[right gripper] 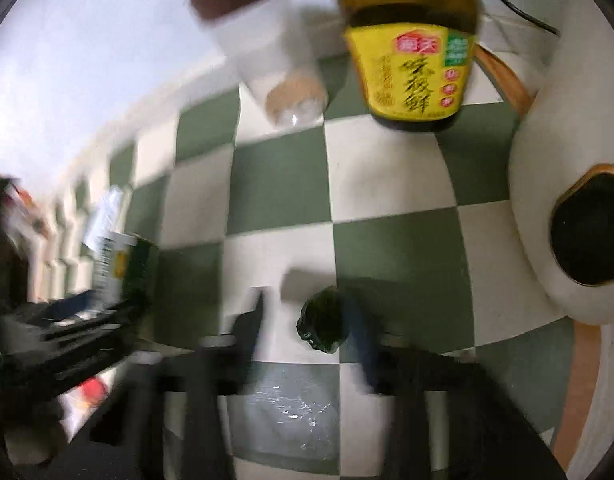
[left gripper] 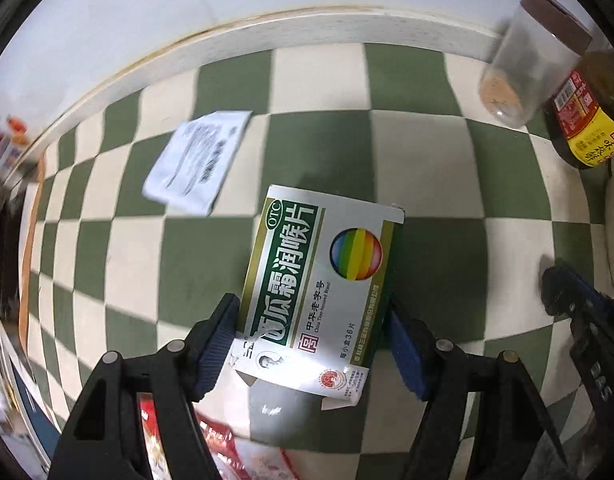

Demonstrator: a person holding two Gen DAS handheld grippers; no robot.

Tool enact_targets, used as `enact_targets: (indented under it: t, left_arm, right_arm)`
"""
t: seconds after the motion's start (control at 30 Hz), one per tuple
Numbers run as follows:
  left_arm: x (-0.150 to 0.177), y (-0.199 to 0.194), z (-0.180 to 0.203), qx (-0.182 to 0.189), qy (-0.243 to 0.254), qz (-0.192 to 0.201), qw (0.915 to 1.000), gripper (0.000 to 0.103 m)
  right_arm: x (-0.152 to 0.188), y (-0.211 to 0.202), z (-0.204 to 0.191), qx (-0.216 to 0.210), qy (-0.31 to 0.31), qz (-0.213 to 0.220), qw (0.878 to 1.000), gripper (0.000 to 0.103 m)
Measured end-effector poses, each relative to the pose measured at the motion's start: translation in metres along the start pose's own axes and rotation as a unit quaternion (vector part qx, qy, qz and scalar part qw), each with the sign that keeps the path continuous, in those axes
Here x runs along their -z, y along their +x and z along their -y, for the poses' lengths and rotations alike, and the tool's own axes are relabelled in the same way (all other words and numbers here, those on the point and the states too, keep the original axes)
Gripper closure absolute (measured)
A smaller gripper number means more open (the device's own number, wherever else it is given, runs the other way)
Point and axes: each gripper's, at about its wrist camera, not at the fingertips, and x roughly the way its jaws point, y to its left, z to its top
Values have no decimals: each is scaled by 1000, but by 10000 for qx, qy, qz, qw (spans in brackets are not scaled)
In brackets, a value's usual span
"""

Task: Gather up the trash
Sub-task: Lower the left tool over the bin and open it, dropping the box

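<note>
Left gripper (left gripper: 311,344): jaws pinching medicine box (left gripper: 319,280) mid-table | Right gripper (right gripper: 307,320): jaws slightly spread, dark wrapper (right gripper: 321,320) between, contact unclear | Risks: empty box may crush or twist free; wrapper may drop; leaflet (left gripper: 199,160) near the table's far edge overlooked.

blurred leaflet (left gripper: 198,162), sauce bottle (right gripper: 411,46) top cropped
</note>
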Motion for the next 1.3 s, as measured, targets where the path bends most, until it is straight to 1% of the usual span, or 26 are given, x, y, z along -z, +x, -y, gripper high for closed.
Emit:
enact_targets:
  t: [0.1,0.2,0.27,0.33,0.43,0.47,0.57,0.63,0.67,0.7,0.73,0.77,0.87,0.9,0.93,0.97,1.03,1.17,1.3]
  left_arm:
    - [15,-19,-7,60,-180,160,9997,34]
    - [30,-47,-14,109,-243,441,9987,34]
    - [45,-68,-19,161,-273,606,9977,34]
    - [58,-89,-26,244,-305,738,9965,34]
    - [86,-117,-41,374,-313,975,9940,34]
    - [96,-124,-46,430,-309,1039,9932,34]
    - [140,-155,-63,531,-269,1283,9900,34]
    - [175,-174,-79,640,-254,1388,9879,34]
    - [197,-185,-88,694,-233,1466,9865,34]
    - [208,-186,-95,698,-202,1516,9858,34]
    - [226,-192,-102,700,-175,1573,9849,34]
    - [244,-196,-110,719,-153,1600,9844,34]
    - [304,-201,-133,823,-89,1516,9850,34]
    - [317,-200,-137,843,-59,1483,9853,34]
    - [335,-199,-142,852,-2,1428,9861,34]
    - [354,-196,-147,853,64,1353,9871,34]
    - [383,-189,-152,836,127,1196,9892,34]
    - [433,-156,-156,834,246,686,9939,34]
    - [468,-118,-153,769,259,192,9965,34]
  right_arm:
    - [5,-6,-3,134,-54,92,9999,89]
    - [15,-28,-7,163,-110,309,9993,89]
    - [22,-47,-10,145,-141,447,9988,89]
    - [36,-72,-16,83,-182,594,9980,89]
    - [60,-112,-26,13,-279,776,9966,89]
    - [76,-128,-33,-13,-342,851,9958,89]
    - [114,-166,-50,-98,-416,1013,9939,89]
    - [149,-193,-65,-137,-470,1145,9922,89]
    - [169,-207,-73,-162,-478,1186,9917,89]
    - [184,-216,-79,-187,-479,1194,9915,89]
    - [200,-224,-85,-206,-477,1193,9915,89]
    - [225,-233,-93,-195,-452,1196,9916,89]
    - [286,-253,-107,-154,-379,1079,9933,89]
    - [310,-257,-112,-179,-318,986,9945,89]
    - [327,-260,-116,-184,-293,935,9950,90]
    - [356,-263,-122,-184,-263,847,9959,90]
    - [395,-263,-130,-221,-236,635,9975,90]
    - [467,-249,-139,-254,-273,134,9992,90]
    - [511,-220,-134,-267,-234,-319,9989,90]
